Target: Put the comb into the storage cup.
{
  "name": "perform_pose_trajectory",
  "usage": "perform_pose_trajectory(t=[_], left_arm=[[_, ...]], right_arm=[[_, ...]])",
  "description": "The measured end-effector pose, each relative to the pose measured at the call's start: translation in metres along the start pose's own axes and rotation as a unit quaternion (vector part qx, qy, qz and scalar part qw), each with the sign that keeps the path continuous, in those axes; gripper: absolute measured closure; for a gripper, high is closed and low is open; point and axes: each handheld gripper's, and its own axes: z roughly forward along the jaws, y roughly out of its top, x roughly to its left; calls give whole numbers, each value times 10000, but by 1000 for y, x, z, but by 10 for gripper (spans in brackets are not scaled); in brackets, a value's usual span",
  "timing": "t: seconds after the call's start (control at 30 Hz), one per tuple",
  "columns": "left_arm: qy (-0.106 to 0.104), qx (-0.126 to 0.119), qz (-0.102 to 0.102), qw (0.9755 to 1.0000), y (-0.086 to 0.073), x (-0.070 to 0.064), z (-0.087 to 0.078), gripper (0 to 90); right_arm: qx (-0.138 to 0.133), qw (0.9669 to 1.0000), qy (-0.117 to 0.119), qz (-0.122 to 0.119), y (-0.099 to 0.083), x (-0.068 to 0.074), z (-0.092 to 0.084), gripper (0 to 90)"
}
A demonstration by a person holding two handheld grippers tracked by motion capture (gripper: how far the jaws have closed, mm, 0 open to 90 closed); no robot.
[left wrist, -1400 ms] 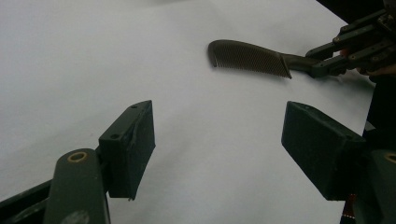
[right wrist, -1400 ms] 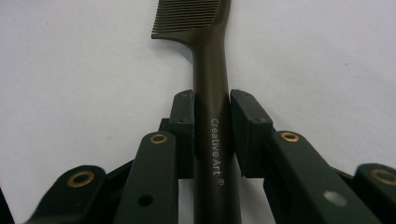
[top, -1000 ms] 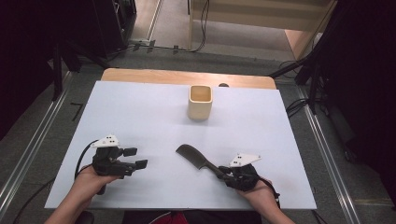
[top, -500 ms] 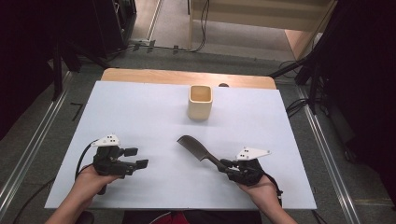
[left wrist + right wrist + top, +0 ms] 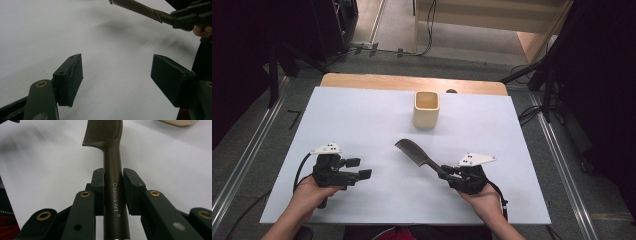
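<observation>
Dark brown plastic, long-handled and fine-toothed, the comb (image 5: 416,152) sits in the lower middle of the high view, its handle clamped in the right claw (image 5: 446,172) and its toothed head reaching toward the upper left of that frame. In the right gripper view the two pads press on either side of the round handle (image 5: 113,185), just below where the teeth begin, and the printed lettering runs between them. The comb appears to be lifted off the white counter (image 5: 362,115), since a soft shadow lies under it in the left gripper view (image 5: 140,8).

The left claw (image 5: 357,169) rests low at the lower left of the high view with its jaws wide apart and nothing between them.

The likely aim is the cream, square-sided cup (image 5: 426,109) standing upright in the upper middle of the counter, well apart from the comb. To do this well, I would keep the grip firm, as a round handle can roll between flat pads. Raise the comb above the cup's rim before moving across. Then tilt the comb toward upright so one end enters the opening cleanly; a slanted entry could catch the rim and tip the light cup. The free claw could steady the cup if needed.
</observation>
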Motion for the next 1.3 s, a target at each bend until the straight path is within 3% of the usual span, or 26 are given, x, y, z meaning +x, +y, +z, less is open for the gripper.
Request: perform_pose_trajectory(t=[0.17, 0.4, 0.73, 0.83, 1.1, 1.3], left_arm=[[-25, 1, -34, 10000, 1, -1, 1, 267], [-96, 50, -260, 9996, 3, 1, 1, 266], [-128, -69, -472, 9988, 6, 2, 1, 264], [-126, -81, -470, 9988, 6, 1, 2, 263], [-99, -96, -409, 9991, 7, -5, 5, 252], [-211, -115, -730, 9970, 10, -4, 5, 254]], right_arm=[[9, 10000, -39, 18, 3, 1, 4, 702], [-54, 9999, -56, 124, 9, 5, 10, 702], [-249, 9991, -162, 307, 20, 8, 18, 702], [-258, 9990, -127, 350, 22, 9, 19, 702], [-232, 9995, -90, 194, 35, 23, 29, 703], [-352, 9991, -129, 210, 45, 28, 37, 703]])
